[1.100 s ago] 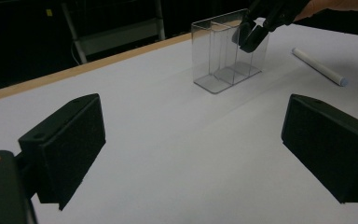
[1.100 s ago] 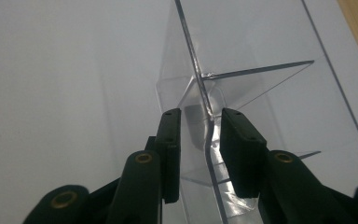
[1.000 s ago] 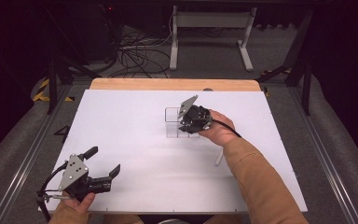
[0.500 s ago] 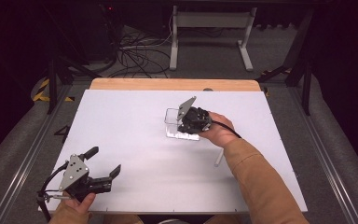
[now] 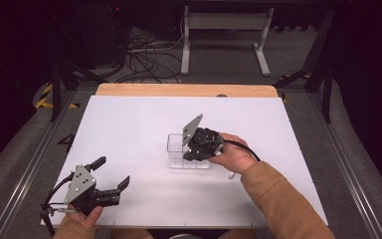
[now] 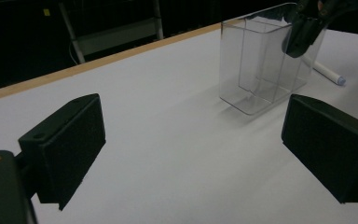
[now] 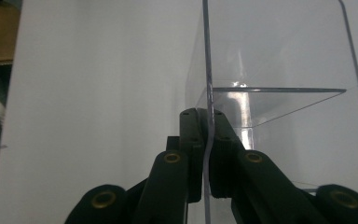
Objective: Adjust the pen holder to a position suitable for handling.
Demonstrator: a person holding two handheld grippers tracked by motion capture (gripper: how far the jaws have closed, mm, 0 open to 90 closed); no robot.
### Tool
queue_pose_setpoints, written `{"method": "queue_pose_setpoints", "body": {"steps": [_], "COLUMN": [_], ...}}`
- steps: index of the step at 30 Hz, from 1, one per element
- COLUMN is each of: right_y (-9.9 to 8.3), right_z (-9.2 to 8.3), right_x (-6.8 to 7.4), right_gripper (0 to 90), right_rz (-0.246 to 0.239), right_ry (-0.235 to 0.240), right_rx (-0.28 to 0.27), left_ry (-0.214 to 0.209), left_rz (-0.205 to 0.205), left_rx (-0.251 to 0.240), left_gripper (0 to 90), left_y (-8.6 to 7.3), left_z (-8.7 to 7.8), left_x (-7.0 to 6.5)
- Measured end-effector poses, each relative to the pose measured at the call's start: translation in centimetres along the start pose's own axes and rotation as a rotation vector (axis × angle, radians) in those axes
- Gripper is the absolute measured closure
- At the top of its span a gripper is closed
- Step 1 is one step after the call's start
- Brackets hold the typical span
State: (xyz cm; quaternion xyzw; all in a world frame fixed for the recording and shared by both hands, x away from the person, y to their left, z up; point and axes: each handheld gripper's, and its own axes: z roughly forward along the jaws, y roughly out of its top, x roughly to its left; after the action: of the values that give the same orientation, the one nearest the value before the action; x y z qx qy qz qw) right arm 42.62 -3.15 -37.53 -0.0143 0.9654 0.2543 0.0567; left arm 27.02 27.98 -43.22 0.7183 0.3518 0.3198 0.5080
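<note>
A clear plastic box (image 5: pixel 177 150) with inner dividers stands on the white table (image 5: pixel 129 124), a little right of the middle. My right gripper (image 5: pixel 196 152) is shut on the box's right-hand wall from above. In the right gripper view the two jaws of that gripper (image 7: pixel 207 128) pinch the thin wall edge of the box (image 7: pixel 270 100). My left gripper (image 5: pixel 112 175) rests open near the table's front left corner, well apart from the box. In the left gripper view its jaws (image 6: pixel 196 140) stand wide with nothing between them, and the box (image 6: pixel 261 70) is ahead to the right.
A thin white stick or pen (image 6: pixel 327 73) lies on the table just beyond the box, beside the right hand (image 5: pixel 232 175). A wooden strip (image 5: pixel 184 90) runs along the far edge. Cables and a stand's legs (image 5: pixel 224 45) are on the floor behind.
The right gripper has drawn the clear box toward the near side of the table. The left gripper has stayed where it was.
</note>
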Motion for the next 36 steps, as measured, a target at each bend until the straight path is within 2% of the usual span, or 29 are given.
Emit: {"method": "queue_pose_setpoints", "body": {"steps": [5,9,16,23,31,36], "right_y": [-0.1,-0.3,-0.2,-0.3,-0.4,-0.3], "right_z": [0.4,0.8,1.4,1.6,1.7,1.7], "right_x": [1.4,2.2,3.3,3.6,3.9,3.9], "right_gripper": [87.4,87.4,87.3,87.3,87.6,87.7], "right_rz": [0.005,0.013,-0.007,0.016,-0.013,-0.006], "right_ry": [-0.005,0.017,0.032,0.024,0.034,0.030], "right_rx": [-0.015,-0.027,-0.010,-0.013,-0.008,-0.010], "left_ry": [0.001,-0.001,0.000,0.001,0.000,0.000], "left_rz": [0.001,-0.004,-0.004,-0.002,0.003,0.003], "left_rx": [-0.003,0.000,-0.001,-0.002,-0.001,-0.001], "left_gripper": [7.0,7.0,7.0,7.0,7.0,7.0], "left_y": [0.0,0.0,0.0,0.0,0.0,0.0], "left_z": [0.0,0.1,0.1,0.1,0.1,0.1], "left_x": [0.0,0.0,0.0,-0.1,-0.1,-0.1]}}
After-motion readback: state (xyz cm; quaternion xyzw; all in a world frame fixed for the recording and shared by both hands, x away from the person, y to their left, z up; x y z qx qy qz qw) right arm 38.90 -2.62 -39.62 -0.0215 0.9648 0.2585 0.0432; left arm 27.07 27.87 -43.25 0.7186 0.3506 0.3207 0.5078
